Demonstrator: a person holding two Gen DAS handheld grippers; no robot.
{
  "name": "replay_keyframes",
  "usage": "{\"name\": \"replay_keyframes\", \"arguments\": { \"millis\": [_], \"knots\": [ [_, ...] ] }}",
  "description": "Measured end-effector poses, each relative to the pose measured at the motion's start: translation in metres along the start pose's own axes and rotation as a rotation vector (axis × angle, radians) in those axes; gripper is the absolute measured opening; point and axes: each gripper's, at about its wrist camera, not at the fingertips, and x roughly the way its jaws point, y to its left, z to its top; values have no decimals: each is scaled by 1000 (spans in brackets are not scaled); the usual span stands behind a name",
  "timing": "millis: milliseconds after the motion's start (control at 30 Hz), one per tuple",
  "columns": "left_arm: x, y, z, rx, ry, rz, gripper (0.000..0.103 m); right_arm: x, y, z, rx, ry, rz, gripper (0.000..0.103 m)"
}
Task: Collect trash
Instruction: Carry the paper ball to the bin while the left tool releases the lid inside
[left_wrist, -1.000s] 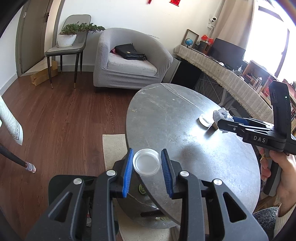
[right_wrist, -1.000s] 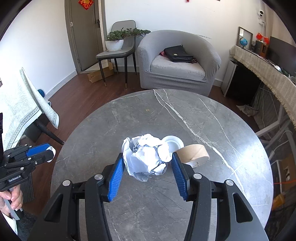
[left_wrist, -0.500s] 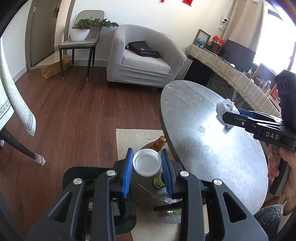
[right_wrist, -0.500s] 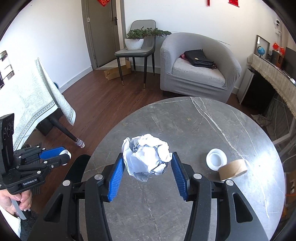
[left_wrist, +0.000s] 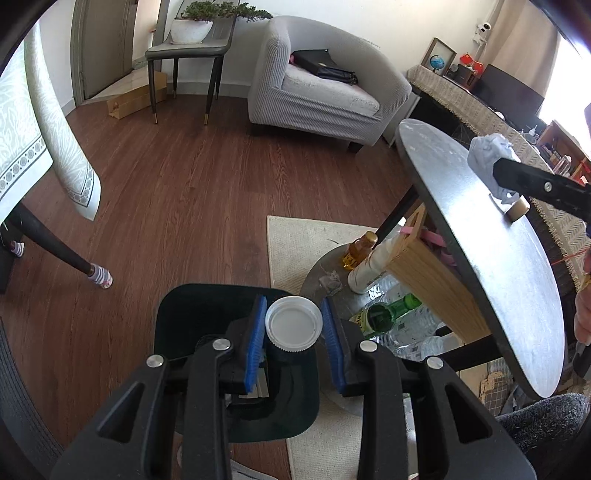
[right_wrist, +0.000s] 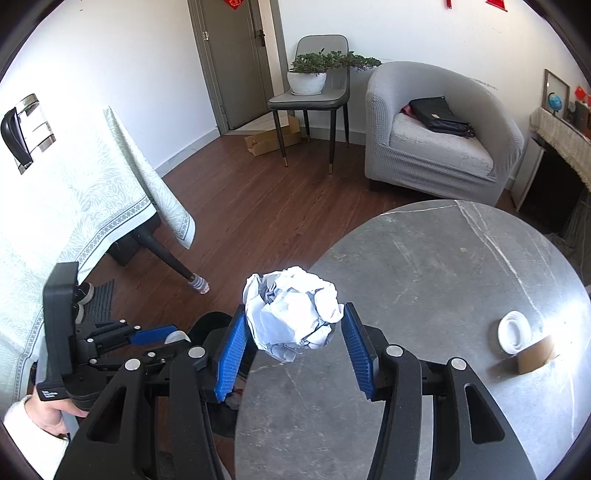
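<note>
Left gripper (left_wrist: 293, 323) pinches a white lid (left_wrist: 293, 324) flat between its blue pads, held directly over the open mouth of the black bin (left_wrist: 207, 310) on the floor beside the table (left_wrist: 517, 266). Lid is level and centred over the opening, so it looks staged for a straight drop once the pads part. Right gripper (right_wrist: 295, 338) is clamped on a ball of crumpled paper (right_wrist: 291, 312), carried in the air at the table's near edge, with the bin's rim (right_wrist: 207, 321) showing just below and to the left. Paper sits high in the jaws, gripped by its sides only; a loose wad, likely to fall cleanly. Probably waiting its turn behind the lid, since both grippers crowd the same opening. Left on the table: a second white lid (right_wrist: 514, 331) touching a tape roll (right_wrist: 535, 352), not yet collected.
</note>
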Motion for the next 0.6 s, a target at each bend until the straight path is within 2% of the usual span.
{"name": "replay_keyframes", "arguments": {
  "millis": [333, 600],
  "knots": [
    [27, 32, -21, -43, 109, 44, 33, 26, 44, 5, -56, 38, 54, 52],
    [51, 53, -42, -53, 211, 92, 33, 49, 63, 5, -80, 85, 74, 52]
  ]
}}
